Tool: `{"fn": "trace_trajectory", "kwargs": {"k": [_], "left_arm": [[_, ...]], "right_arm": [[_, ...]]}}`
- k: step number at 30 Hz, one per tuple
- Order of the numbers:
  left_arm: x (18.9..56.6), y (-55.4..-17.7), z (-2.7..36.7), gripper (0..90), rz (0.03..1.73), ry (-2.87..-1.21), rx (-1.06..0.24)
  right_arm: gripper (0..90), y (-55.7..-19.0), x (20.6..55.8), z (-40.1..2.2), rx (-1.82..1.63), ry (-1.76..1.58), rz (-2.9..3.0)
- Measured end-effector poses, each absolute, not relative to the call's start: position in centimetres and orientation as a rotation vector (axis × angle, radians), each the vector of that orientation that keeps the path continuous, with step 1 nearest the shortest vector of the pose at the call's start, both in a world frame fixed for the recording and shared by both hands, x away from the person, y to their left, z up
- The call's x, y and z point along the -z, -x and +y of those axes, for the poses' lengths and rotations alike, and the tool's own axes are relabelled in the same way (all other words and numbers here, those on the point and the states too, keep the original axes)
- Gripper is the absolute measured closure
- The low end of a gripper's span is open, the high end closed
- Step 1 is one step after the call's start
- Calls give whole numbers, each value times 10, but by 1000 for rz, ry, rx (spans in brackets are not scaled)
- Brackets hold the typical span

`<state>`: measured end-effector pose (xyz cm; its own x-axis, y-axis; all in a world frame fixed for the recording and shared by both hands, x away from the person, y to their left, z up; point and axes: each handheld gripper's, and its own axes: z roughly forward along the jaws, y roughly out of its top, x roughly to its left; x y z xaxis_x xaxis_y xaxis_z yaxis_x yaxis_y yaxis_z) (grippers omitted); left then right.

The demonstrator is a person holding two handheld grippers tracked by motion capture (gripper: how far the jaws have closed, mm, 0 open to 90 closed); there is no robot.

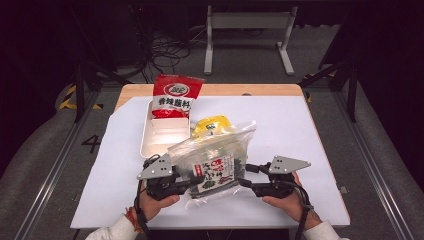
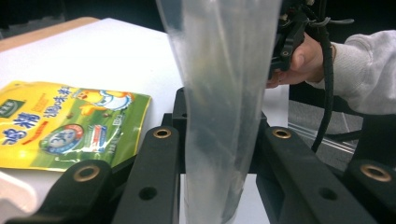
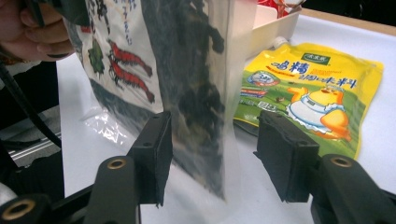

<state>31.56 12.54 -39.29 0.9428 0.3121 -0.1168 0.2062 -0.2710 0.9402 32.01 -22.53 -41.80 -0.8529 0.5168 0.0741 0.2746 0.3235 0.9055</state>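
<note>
A clear plastic bag [image 1: 215, 155] holding a printed packet of dark dried seaweed stands tilted just above the white sheet, between both grippers. My left gripper [image 1: 192, 181] grips its left edge; in the left gripper view the film [image 2: 219, 93] fills the gap between the jaws of that gripper [image 2: 219, 135]. My right gripper [image 1: 242, 182] is at the bag's right edge. In the right gripper view the bag [image 3: 187, 70] hangs between the spread jaws of that gripper [image 3: 215, 144], close to the left pad and apart from the right one.
A yellow seasoning pouch [image 1: 212, 123] lies flat behind the bag. A white tray [image 1: 150, 137] sits at the back left with a red snack packet [image 1: 175, 95] propped on its far end. The white sheet [image 1: 300, 140] covers the wooden table.
</note>
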Motion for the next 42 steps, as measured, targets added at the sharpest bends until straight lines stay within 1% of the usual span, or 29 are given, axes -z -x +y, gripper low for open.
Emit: {"fn": "trace_trajectory", "kwargs": {"k": [2, 6, 10, 15, 24, 28, 31, 32, 37, 42], "left_arm": [[391, -313, 130, 755, 373, -1867, -140], [387, -312, 138, 755, 373, -1858, -164], [383, -312, 145, 755, 377, -1848, -188], [378, -314, 151, 755, 384, -1833, -206], [360, -322, 167, 755, 396, -1790, -268], [347, -329, 182, 755, 403, -1765, -326], [342, -333, 193, 754, 420, -1726, -336], [340, -334, 197, 754, 418, -1711, -357], [331, -341, 212, 754, 441, -1694, -421], [320, -357, 224, 754, 466, -1705, -501]], "right_arm": [[410, -319, 416, -225, -1506, -702, 2358], [338, -314, 418, -229, -1398, -691, 2356], [326, -304, 417, -238, -1308, -687, 2345], [309, -295, 421, -254, -1278, -727, 2332], [262, -292, 430, -275, -1244, -851, 2309], [251, -290, 435, -282, -1238, -901, 2300], [246, -289, 436, -284, -1244, -927, 2292], [244, -288, 436, -284, -1249, -931, 2289], [238, -286, 437, -282, -1244, -920, 2302], [235, -286, 439, -279, -1236, -914, 2312]]}}
